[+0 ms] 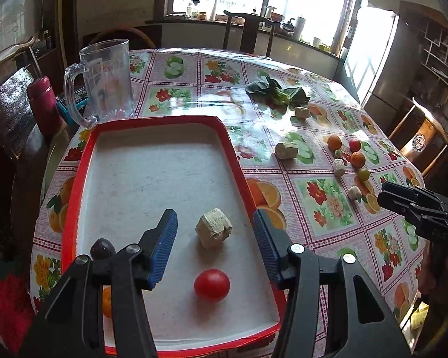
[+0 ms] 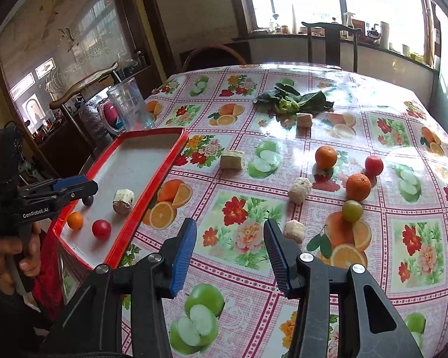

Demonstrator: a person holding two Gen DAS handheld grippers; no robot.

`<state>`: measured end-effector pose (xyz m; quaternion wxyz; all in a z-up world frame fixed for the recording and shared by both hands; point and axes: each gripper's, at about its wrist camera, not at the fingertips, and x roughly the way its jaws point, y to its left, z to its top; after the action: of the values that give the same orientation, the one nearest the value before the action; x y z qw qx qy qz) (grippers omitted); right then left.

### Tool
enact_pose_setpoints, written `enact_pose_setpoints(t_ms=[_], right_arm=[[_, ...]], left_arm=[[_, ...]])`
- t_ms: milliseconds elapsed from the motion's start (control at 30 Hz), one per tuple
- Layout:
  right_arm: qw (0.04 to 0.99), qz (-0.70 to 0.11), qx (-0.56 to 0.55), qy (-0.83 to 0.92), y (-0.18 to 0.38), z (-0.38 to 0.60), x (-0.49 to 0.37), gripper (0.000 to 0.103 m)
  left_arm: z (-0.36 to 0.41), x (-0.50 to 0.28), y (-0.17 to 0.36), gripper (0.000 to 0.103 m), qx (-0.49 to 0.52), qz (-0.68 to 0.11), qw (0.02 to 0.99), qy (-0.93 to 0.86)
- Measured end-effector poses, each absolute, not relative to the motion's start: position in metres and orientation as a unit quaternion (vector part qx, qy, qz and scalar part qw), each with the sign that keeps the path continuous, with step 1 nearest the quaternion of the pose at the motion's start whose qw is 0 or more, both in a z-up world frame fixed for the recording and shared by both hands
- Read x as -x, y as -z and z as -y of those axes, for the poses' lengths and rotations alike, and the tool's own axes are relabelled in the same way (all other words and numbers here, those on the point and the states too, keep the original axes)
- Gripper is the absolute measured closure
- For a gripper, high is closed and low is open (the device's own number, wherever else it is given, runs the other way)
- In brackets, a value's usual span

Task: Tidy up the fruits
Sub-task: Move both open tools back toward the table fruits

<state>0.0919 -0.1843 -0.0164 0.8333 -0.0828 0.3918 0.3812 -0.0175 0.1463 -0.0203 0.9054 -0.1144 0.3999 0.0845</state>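
Observation:
A red-rimmed tray [image 1: 74, 185] [image 2: 161, 167] lies at the table's left. It holds a red tomato [image 1: 212, 285] [image 2: 101, 229], a dark plum [image 1: 102, 249], an orange [image 2: 75, 220] and a beige chunk [image 1: 213, 228] [image 2: 123, 201]. My left gripper [image 1: 215, 217] [image 2: 88, 187] hovers open over the tray with nothing gripped. To the right, two oranges [image 2: 326, 156] [image 2: 358, 187], a red fruit [image 2: 374, 165] and a green fruit [image 2: 352, 210] sit loose on the cloth. My right gripper [image 2: 230, 226] [image 1: 386, 195] stands open and empty over the cloth, short of those fruits.
Beige chunks [image 2: 232, 159] [image 2: 300, 189] [image 2: 294, 230] [image 2: 304, 120] lie among the fruits. Leafy greens [image 2: 292, 98] rest farther back. A clear pitcher [image 1: 104, 80] and a red flask [image 1: 41, 104] stand behind the tray. Chairs ring the table.

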Motion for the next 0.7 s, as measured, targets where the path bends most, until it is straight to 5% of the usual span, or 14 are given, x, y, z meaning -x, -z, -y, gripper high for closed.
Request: enact_pose_setpoints(t_ms=[700], right_arm=[[0.847, -0.408, 0.065, -0.333, 0.027, 0.230, -0.113, 0.055]], left_arm=[[-0.102, -0.020, 0.022, 0.051, 0.099, -0.412, 0.905, -0.022]])
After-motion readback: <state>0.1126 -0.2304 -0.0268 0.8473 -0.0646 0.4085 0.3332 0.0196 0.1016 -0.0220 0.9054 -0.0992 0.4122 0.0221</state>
